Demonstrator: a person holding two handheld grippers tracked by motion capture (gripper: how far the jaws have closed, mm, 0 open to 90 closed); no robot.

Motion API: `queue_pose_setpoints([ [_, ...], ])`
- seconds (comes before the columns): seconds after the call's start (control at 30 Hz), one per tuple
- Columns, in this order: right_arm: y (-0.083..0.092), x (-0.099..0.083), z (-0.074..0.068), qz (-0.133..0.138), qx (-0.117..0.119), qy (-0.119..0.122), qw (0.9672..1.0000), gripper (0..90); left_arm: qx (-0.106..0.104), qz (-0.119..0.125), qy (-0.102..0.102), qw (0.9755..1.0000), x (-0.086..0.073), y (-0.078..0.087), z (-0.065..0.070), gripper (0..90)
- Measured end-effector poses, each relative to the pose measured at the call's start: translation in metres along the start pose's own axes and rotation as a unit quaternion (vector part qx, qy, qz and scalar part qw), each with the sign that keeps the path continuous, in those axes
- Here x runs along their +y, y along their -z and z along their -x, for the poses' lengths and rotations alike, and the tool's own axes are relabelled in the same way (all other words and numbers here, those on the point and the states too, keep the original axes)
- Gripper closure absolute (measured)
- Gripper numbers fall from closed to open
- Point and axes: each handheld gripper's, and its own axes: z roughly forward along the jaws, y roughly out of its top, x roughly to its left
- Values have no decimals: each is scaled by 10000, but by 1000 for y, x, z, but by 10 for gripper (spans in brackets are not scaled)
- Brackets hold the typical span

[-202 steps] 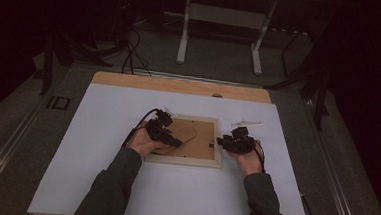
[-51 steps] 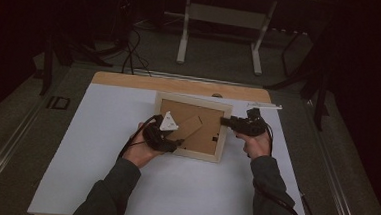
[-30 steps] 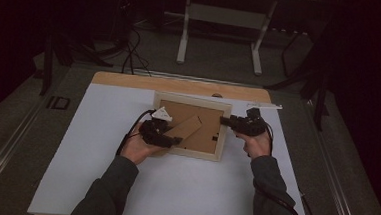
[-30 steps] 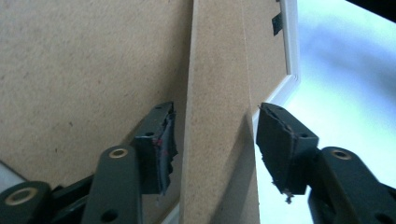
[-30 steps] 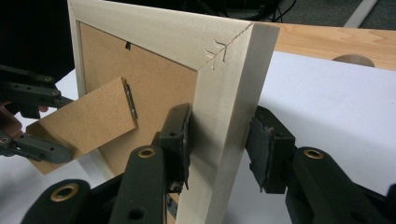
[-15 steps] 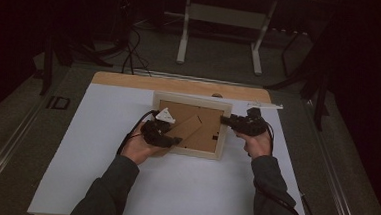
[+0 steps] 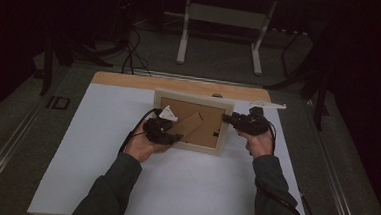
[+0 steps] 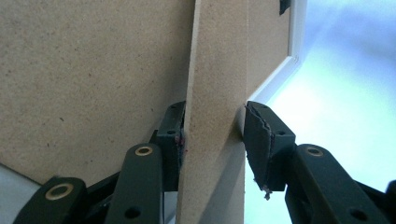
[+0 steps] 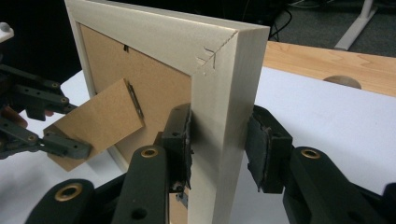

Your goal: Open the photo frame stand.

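Two grips share the job: my right gripper pinches the upright picture frame by its side rail above the white mat, steadying it, while my left gripper's jaws, just closing, pinch the easel stand.

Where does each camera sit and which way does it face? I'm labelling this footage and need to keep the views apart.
High view: above the person's side, facing forward and down on the white table; both forearms, left gripper, right gripper.
Left gripper view: rides the left gripper, looking along its jaws, which have just been closing around the stand flap.
Right gripper view: rides the right gripper, facing the picture frame edge its jaws clamp.
Shared: all three show the frame's brown back and flap.
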Motion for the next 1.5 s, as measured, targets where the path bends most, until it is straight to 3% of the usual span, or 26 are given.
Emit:
queue_pose_setpoints([
  [0.93,8,4,-5,182,-250,249,9992,619,389,2,136,9991,13,-11,-1,655],
  [1.13,7,5,-9,158,-342,437,9983,618,453,29,127,9989,14,-11,0,667],
  [1.5,9,1,-11,211,-219,460,9985,619,387,116,39,9992,14,-6,6,675],
])
